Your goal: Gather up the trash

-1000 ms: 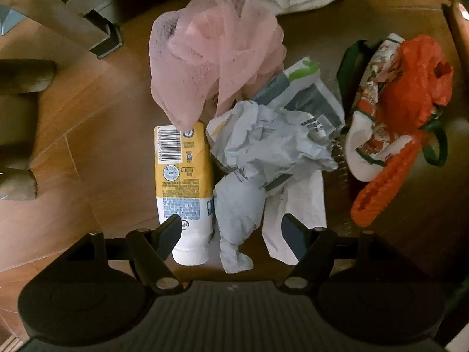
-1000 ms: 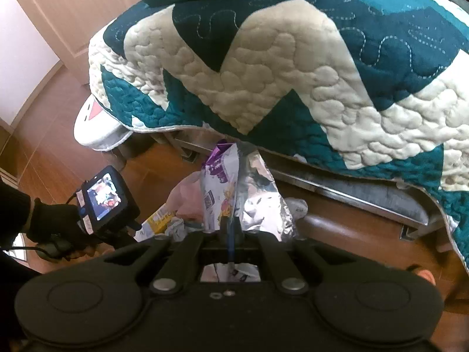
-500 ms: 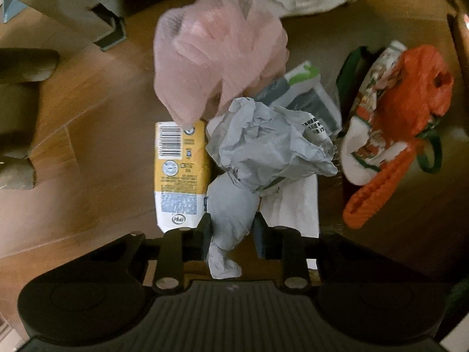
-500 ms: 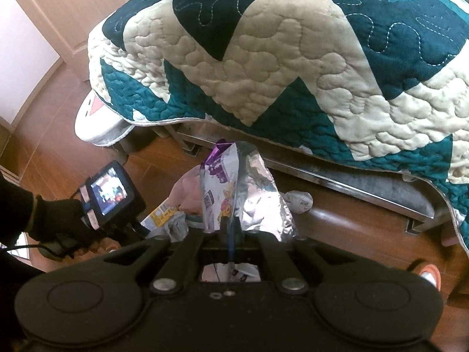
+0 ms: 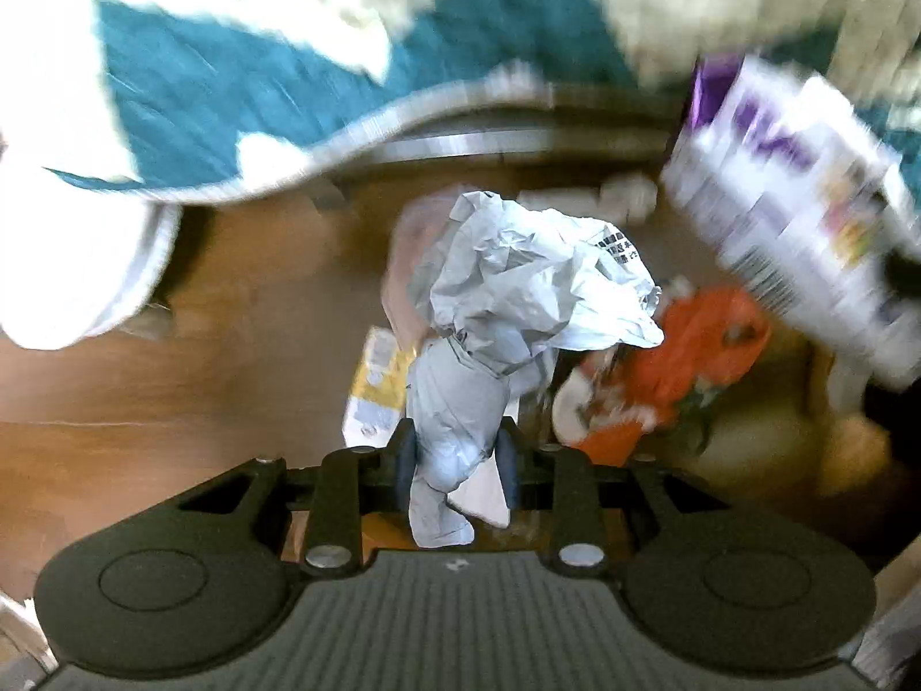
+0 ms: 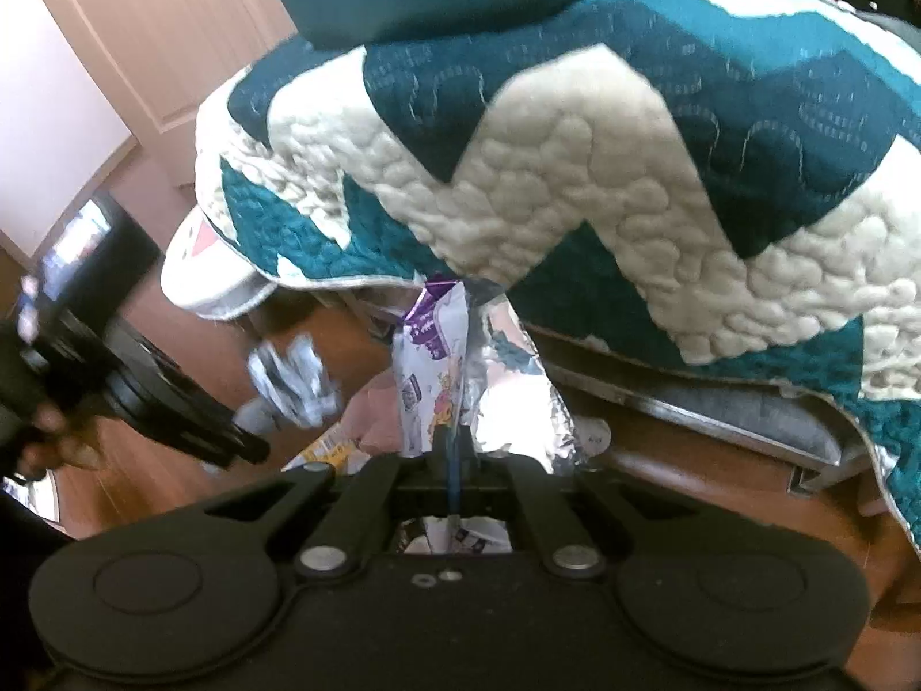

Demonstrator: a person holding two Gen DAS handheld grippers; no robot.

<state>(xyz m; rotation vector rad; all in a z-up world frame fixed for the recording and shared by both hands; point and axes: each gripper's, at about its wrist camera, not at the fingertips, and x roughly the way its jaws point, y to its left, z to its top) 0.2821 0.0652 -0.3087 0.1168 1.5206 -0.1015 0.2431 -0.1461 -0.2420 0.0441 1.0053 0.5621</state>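
Observation:
My left gripper [image 5: 457, 460] is shut on a crumpled grey plastic bag [image 5: 529, 276] and holds it lifted above the wooden floor; the bag also shows blurred in the right wrist view [image 6: 293, 380]. My right gripper [image 6: 455, 455] is shut on a purple and silver foil snack bag [image 6: 455, 368], held upright in front of the bed; it shows at the right of the left wrist view [image 5: 806, 230]. Below on the floor lie a yellow carton [image 5: 374, 386], a pink net [image 5: 403, 242] and an orange bag [image 5: 691, 357].
A bed with a teal and cream quilt [image 6: 604, 173] hangs over a metal frame [image 6: 719, 403] behind the pile. A white round object [image 6: 213, 276] sits by the bed corner. A white sock [image 5: 604, 196] lies near the frame. The left hand-held unit [image 6: 115, 357] is at left.
My left gripper closed on the grey bag and lifted it off the pile, tilting its view up toward the bed. My right gripper keeps holding the foil bag and has shifted slightly.

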